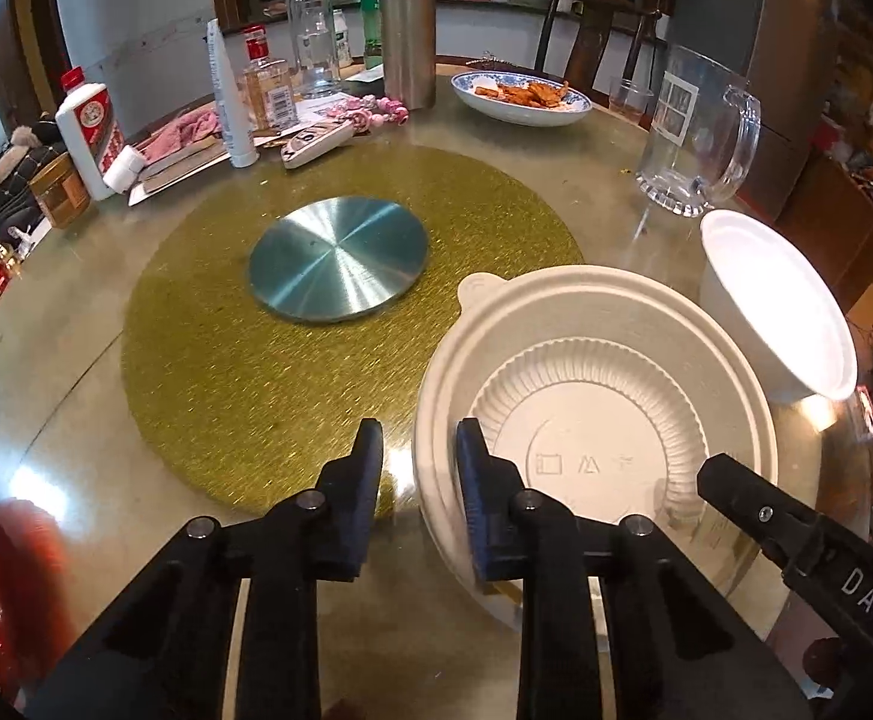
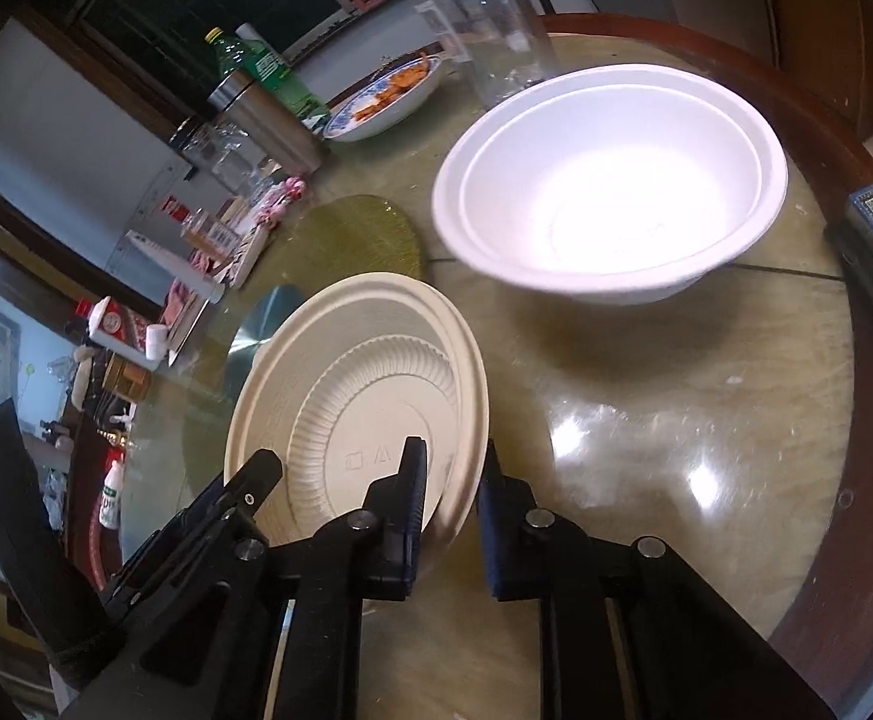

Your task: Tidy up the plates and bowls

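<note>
Your left gripper (image 1: 418, 450) and right gripper (image 2: 451, 474) each pinch the beige plate's (image 1: 592, 372) near rim, left and right edges. Next, lift it level toward the white bowl (image 2: 610, 180) just beyond.

Blurred red obj (image 1: 10, 540), left edge

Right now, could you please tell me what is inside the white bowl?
The white bowl looks empty in the right wrist view: only its bare, brightly lit inside shows, with a stepped ring below the rim. Glare washes out the bottom, so small marks or residue there cannot be ruled out.
</note>
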`<state>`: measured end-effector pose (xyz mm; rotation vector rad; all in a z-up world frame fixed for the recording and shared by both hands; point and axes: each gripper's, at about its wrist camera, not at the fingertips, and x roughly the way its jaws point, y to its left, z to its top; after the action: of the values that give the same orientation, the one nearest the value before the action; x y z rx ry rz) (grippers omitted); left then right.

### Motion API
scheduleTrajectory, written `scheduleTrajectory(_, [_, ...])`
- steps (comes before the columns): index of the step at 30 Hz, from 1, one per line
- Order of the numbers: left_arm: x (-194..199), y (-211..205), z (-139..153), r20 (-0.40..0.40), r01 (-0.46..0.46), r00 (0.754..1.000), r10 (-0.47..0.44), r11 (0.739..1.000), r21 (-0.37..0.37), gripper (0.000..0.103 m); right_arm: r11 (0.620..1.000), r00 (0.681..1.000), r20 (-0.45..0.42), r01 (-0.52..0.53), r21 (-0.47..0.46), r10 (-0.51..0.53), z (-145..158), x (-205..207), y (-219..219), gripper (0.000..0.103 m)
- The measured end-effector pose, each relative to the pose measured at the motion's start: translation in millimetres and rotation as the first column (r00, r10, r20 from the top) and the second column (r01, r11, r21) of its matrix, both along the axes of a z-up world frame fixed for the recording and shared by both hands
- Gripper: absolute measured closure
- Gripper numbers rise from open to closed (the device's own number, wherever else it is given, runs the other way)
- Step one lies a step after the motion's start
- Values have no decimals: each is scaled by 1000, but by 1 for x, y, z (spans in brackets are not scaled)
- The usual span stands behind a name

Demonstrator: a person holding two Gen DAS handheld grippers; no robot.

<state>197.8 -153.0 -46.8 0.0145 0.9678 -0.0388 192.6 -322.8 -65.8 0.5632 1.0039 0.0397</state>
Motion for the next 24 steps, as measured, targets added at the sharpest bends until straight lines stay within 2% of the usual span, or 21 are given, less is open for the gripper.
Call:
scheduleTrajectory(5, [-17, 12, 3, 14, 3, 1000, -3, 1000, 15, 86, 1000, 1000, 13, -28, -9, 28, 5, -15, 14, 89])
scheduleTrajectory(13, [-53, 40, 12, 44, -6, 999, 6, 1000, 4, 87, 996, 997, 45, -68, -58, 70, 15, -46, 42, 91])
scheduleTrajectory(24, [-77, 79, 8, 36, -44, 998, 45, 999, -24, 89, 987, 990, 55, -121, -108, 128, 21, -70, 85, 91])
